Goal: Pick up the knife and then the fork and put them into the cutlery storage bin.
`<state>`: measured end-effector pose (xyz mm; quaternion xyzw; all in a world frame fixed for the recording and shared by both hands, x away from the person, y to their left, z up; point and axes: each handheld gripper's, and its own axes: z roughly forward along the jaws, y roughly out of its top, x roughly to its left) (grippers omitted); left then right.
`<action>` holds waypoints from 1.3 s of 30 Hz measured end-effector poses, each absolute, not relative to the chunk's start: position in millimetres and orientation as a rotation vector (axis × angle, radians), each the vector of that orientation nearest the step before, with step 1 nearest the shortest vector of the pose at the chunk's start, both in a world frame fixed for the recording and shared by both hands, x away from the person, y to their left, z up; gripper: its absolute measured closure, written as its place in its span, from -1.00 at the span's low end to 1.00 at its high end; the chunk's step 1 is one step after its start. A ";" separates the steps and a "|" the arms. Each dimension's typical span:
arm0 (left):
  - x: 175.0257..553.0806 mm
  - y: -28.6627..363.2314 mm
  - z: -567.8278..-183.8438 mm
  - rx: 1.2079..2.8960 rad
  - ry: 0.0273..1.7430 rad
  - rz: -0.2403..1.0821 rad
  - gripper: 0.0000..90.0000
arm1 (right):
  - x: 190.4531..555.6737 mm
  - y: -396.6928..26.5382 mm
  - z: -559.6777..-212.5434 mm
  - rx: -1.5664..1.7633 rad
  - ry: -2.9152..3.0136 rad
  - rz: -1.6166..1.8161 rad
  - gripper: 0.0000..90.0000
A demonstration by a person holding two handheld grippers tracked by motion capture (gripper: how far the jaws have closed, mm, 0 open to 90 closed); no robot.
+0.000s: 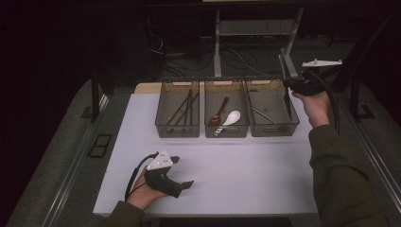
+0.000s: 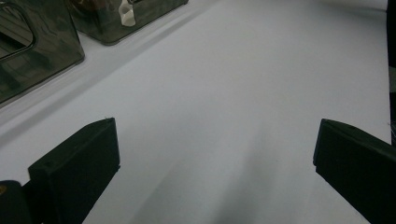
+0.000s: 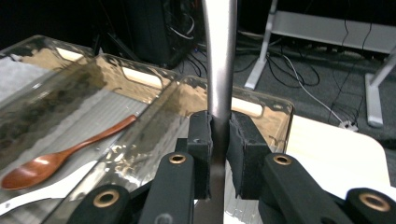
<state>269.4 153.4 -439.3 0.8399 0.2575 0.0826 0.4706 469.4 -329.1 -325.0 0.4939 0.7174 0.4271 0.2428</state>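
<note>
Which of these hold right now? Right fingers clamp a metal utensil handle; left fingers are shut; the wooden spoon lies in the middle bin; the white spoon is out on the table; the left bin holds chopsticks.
1. The right gripper clamps a metal handle. True.
2. The left gripper has its fingers shut. False: they stand wide apart over the bare table, with nothing between them.
3. The wooden spoon lies in the middle bin. True.
4. The white spoon is out on the table. False: it lies in the middle bin beside the wooden spoon.
5. The left bin holds dark sticks that look like chopsticks. True.
</note>
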 end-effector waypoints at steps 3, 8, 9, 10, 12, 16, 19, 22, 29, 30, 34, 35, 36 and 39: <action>269.3 153.2 -439.3 2.056 0.632 0.201 -1.00 | 474.8 -329.5 -331.9 1.359 1.967 1.160 0.75; 269.3 152.3 -439.7 2.059 0.625 0.198 -1.00 | 480.4 -327.4 -342.7 1.367 1.973 1.139 0.75; 269.2 152.3 -439.6 2.059 0.624 0.199 -1.00 | 481.2 -326.8 -344.9 1.373 1.976 1.131 0.75; 269.2 152.3 -439.6 2.057 0.624 0.199 -1.00 | 482.3 -326.5 -347.2 1.369 1.982 1.121 0.75; 269.1 152.7 -439.5 2.055 0.629 0.199 -1.00 | 484.0 -325.7 -351.1 1.381 1.993 1.102 0.75; 269.2 152.4 -439.7 2.056 0.625 0.197 -1.00 | 487.1 -324.1 -357.3 1.379 2.019 1.061 0.75; 269.4 151.9 -440.1 2.066 0.623 0.195 -1.00 | 489.5 -322.1 -360.6 1.378 2.051 1.022 0.75; 269.1 151.6 -440.0 2.063 0.624 0.195 -1.00 | 492.3 -321.2 -365.1 1.390 2.087 0.981 0.75; 269.2 151.3 -440.0 2.063 0.622 0.193 -1.00 | 499.5 -315.8 -375.4 1.429 2.158 0.921 0.74; 269.3 151.3 -440.1 2.065 0.622 0.193 -1.00 | 500.6 -314.6 -376.8 1.430 2.175 0.908 0.75; 269.3 151.3 -440.0 2.063 0.622 0.192 -1.00 | 503.2 -311.9 -375.8 1.442 2.191 0.915 0.81; 269.3 151.3 -439.9 2.063 0.621 0.192 -1.00 | 503.5 -310.7 -375.2 1.434 2.200 0.903 0.80; 269.2 151.4 -439.8 2.062 0.620 0.192 -1.00 | 503.6 -309.5 -374.7 1.432 2.205 0.889 0.79; 269.2 151.3 -439.8 2.063 0.620 0.192 -1.00 | 503.8 -309.7 -373.4 1.442 2.216 0.903 0.70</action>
